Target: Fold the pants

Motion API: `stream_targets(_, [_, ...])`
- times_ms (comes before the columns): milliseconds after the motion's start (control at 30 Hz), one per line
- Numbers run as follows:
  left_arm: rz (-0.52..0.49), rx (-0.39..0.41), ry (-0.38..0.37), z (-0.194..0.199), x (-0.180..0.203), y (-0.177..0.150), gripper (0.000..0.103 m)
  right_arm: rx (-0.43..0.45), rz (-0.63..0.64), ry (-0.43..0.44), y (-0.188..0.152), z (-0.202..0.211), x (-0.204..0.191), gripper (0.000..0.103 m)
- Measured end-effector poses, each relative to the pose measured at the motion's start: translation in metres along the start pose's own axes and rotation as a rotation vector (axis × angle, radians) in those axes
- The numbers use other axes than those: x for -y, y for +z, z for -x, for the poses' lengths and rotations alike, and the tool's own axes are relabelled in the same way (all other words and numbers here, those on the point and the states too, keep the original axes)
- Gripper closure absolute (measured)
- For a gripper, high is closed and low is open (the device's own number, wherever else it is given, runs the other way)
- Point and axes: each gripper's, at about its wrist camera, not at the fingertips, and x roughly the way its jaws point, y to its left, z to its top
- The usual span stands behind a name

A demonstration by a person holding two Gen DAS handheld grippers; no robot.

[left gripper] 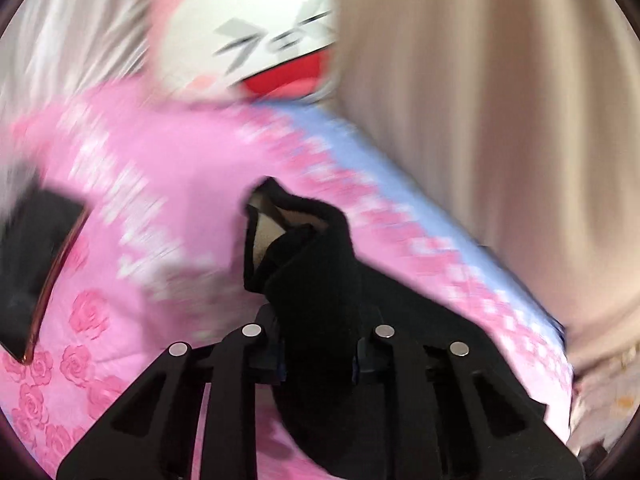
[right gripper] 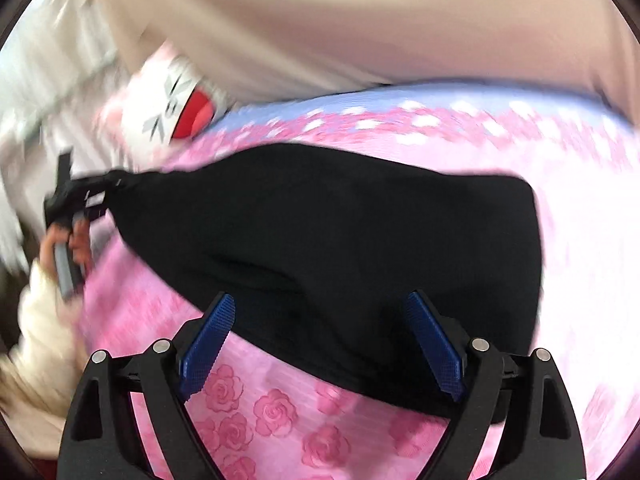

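The black pants (right gripper: 340, 240) lie spread on a pink rose-patterned bed cover (right gripper: 276, 408). In the left wrist view my left gripper (left gripper: 318, 356) is shut on a bunched corner of the black pants (left gripper: 312, 264), lifted off the cover; pale lining shows inside the fold. In the right wrist view my right gripper (right gripper: 320, 344) is open, its blue pads (right gripper: 206, 344) astride the near edge of the pants. The left gripper (right gripper: 80, 200) shows at the far left of that view, holding the pants' end. Both views are motion-blurred.
A white plush cushion with a red mouth (left gripper: 260, 40) lies at the head of the bed. A beige curtain (left gripper: 500, 120) hangs past the blue bed edge (left gripper: 340, 128). A dark object (left gripper: 32, 264) sits at the left on the cover.
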Motion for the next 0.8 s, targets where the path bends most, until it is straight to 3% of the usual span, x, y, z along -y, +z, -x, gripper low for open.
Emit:
stream_targets(133, [-0.232, 0.067, -0.138, 0.041, 0.108, -0.007, 0.084, 0.067, -0.240, 0.113, -0.004, 0.015, 0.049, 0.017])
stream_targets(267, [-0.439, 0.054, -0.302, 0.063, 0.209, -0.047, 0.084, 0.160, -0.282, 0.112, -0.004, 0.042, 0.070, 0.017])
stream_targets(333, [-0.521, -0.010, -0.378, 0.061, 0.255, -0.082, 0.083, 0.195, -0.317, 0.148, -0.005, 0.055, 0.082, 0.017])
stream_targets(433, [-0.598, -0.190, -0.391, 0.027, 0.296, -0.146, 0.074, 0.217, -0.341, 0.141, -0.011, 0.069, 0.099, 0.017])
stream_targets(500, [-0.655, -0.325, -0.324, -0.005, 0.304, -0.196, 0.069, 0.219, -0.352, 0.132, -0.016, 0.075, 0.110, 0.017])
stream_targets(567, [-0.659, -0.403, -0.325, -0.014, 0.299, -0.223, 0.045, 0.213, -0.366, 0.130, -0.020, 0.076, 0.117, 0.017])
stream_targets(600, [-0.646, -0.410, -0.345, -0.009, 0.293, -0.232, 0.041, 0.207, -0.370, 0.128, -0.023, 0.077, 0.122, 0.017])
stream_targets(733, [-0.641, -0.270, -0.356, 0.038, 0.266, -0.218, 0.011, 0.176, -0.386, 0.199, -0.020, 0.069, 0.128, 0.017])
stream_targets(800, [-0.621, -0.198, -0.329, 0.058, 0.250, -0.199, 0.010, 0.160, -0.377, 0.247, -0.009, 0.061, 0.124, 0.017])
